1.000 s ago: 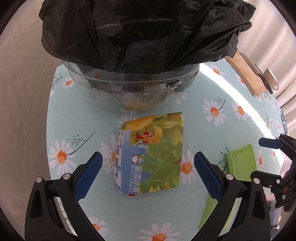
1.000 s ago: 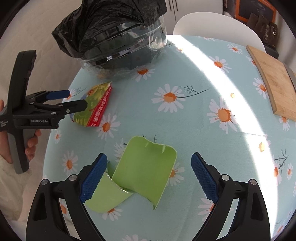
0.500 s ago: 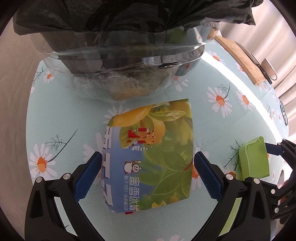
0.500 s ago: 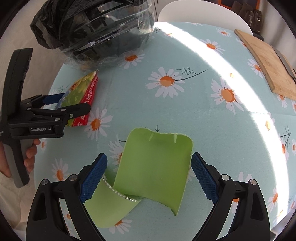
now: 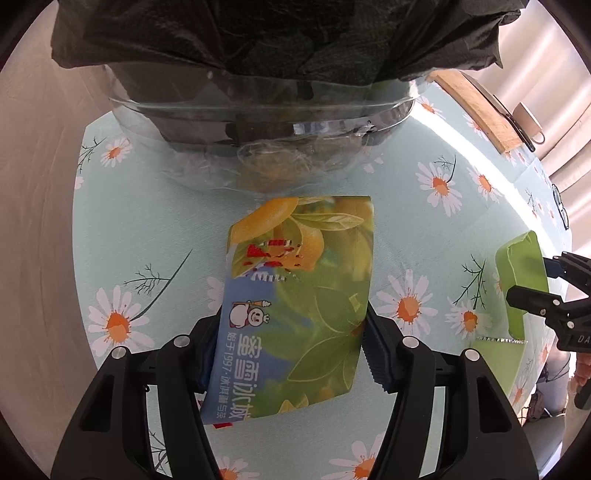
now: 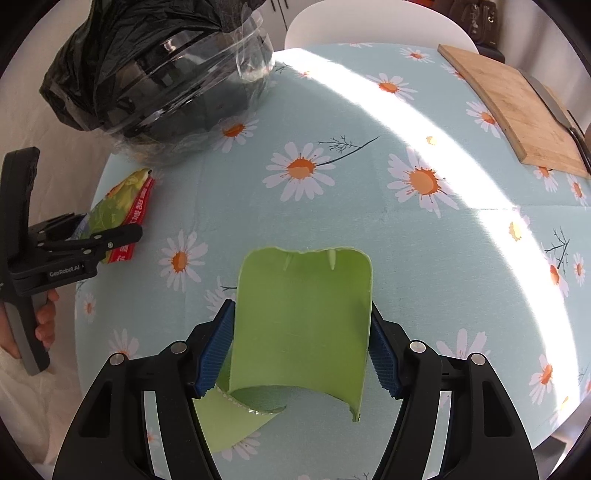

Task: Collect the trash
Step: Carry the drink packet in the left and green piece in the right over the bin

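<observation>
A printed snack wrapper, yellow, green and blue, lies on the daisy tablecloth in front of the bin. My left gripper is closing on it, and its blue pads press on the wrapper's two side edges. In the right wrist view a light green wrapper arches up between the blue pads of my right gripper, whose jaws are closing too and touch both its edges. A serrated green flap trails flat under it. Each gripper also shows from the side in the other view.
A clear bin lined with a black bag stands just beyond the printed wrapper, at the table's far left. A wooden cutting board with a knife lies far right, with a mug past it. A white chair stands behind.
Both grippers have come down over their wrappers and narrowed from wide open until the pads meet the wrappers' edges. The green wrapper now arches higher between the right pads.
</observation>
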`<state>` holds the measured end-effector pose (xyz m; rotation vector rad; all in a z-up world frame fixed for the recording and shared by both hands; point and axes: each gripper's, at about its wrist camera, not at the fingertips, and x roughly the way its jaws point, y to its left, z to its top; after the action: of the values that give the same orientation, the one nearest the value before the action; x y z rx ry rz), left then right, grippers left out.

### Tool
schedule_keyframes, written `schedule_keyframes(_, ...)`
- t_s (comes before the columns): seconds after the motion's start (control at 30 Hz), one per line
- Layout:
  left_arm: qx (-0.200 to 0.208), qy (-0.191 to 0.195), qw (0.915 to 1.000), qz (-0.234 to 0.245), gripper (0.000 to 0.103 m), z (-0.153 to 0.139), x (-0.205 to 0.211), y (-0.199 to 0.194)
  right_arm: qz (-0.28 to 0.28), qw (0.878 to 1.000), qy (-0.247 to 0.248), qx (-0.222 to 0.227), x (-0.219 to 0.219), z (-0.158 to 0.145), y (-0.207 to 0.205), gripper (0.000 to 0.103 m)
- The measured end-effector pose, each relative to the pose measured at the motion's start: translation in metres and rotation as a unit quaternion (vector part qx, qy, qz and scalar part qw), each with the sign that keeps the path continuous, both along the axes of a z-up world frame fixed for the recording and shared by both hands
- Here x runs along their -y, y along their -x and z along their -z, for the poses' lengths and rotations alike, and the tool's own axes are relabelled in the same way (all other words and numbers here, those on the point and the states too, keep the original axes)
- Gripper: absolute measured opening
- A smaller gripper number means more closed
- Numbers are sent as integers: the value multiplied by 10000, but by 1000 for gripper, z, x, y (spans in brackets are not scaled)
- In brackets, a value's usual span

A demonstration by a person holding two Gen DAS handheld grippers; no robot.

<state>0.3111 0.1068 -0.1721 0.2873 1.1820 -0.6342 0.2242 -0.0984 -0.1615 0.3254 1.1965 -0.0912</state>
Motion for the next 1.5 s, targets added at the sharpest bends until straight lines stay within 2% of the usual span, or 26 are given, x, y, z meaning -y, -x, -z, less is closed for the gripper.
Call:
schedule_keyframes(0.3,109,46,9996,-262,63,-30,-40,3,137,9992,75,379,19,-35,-2,63)
schedule_keyframes(0.37,63,185,9993,-327,63,-41,-49,2,117,9986,136,501,23,-44,-5,63)
schedule_keyframes(0.57,412,56,9981,-450,63,-74,-64,3,42,9965,241,795,29,-70,-17,63)
schedule_keyframes(0.77,697,92,9959,-570,63,-105,-74,3,-32,9943,234,1038,32,-89,-23,63)
schedule_keyframes(0.87,754,171,9958,-489,63,-117,-76,3,-61,9933,251,1127,33,-99,-25,63)
schedule_keyframes(1.13,1103,-46,9932,-358,63,-141,-67,0,-249,9881,440,1456,32,-133,-31,63)
schedule_keyframes(1.3,1176,34,9929,-150,63,-160,-59,-4,-433,9809,750,1741,26,-164,-42,63)
schedule_keyframes(1.5,1320,184,9911,-12,63,-182,-44,-19,-734,9738,788,2005,17,-192,-65,63)
